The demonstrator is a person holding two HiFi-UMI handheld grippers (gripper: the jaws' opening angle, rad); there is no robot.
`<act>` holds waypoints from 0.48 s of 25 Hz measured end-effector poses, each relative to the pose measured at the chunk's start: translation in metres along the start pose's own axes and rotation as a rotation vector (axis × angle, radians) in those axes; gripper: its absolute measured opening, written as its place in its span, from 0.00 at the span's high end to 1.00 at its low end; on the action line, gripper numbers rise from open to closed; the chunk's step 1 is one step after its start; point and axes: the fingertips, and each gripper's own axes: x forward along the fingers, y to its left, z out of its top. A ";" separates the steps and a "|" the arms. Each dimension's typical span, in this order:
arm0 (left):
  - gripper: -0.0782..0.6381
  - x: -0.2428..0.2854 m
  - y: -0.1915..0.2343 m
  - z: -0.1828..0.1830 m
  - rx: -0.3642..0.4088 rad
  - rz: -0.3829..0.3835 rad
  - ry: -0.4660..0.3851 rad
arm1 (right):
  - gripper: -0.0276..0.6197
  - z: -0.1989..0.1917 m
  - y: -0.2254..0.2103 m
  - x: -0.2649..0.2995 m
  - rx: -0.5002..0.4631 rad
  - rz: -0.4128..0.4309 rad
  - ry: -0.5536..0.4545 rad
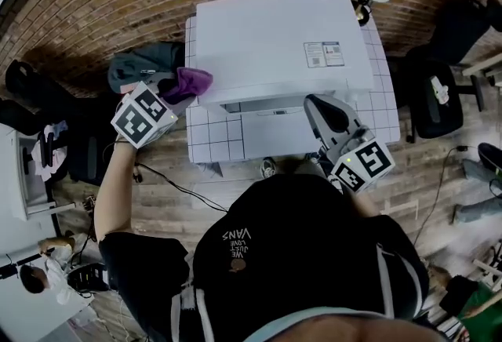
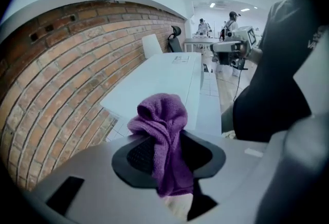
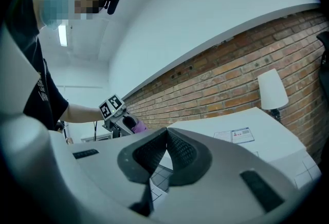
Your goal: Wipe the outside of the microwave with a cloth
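My left gripper (image 2: pixel 167 151) has its fingers (image 2: pixel 136 159) pinching the purple cloth (image 2: pixel 162 135) in the middle, so one bunch stands up above them and the rest hangs down behind. From the head view, the cloth (image 1: pixel 190 83) is at the left side of the white microwave (image 1: pixel 282 42), near its front top corner. I cannot tell if it already touches the wall of the microwave or is only just beside it. My right gripper (image 3: pixel 166 138) holds nothing. Its fingers (image 3: pixel 185 153) are pressed together, and it hangs in front of the microwave, at the right part of the door, above the tiled desk (image 1: pixel 212 136). I judge the cloth to be soft and very light. It will fold and slide under pressure, so a firm hold in its middle is good, with enough loose cloth out in front to lie flat on the surface. The microwave looks smooth and heavy enough not to move, but I think I should press only gently at its side.
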 end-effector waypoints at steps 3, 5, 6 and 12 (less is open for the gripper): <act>0.69 -0.008 0.008 0.005 -0.096 0.050 -0.170 | 0.96 0.003 0.003 -0.002 -0.002 -0.015 -0.011; 0.69 -0.012 0.012 0.006 -0.156 0.099 -0.265 | 0.96 0.006 0.001 -0.003 -0.002 -0.020 -0.021; 0.69 -0.014 0.014 0.005 -0.183 0.128 -0.305 | 0.96 0.008 0.000 -0.003 -0.001 -0.020 -0.025; 0.69 -0.019 0.009 -0.011 -0.395 0.280 -0.531 | 0.96 0.010 -0.004 -0.004 -0.003 0.029 -0.008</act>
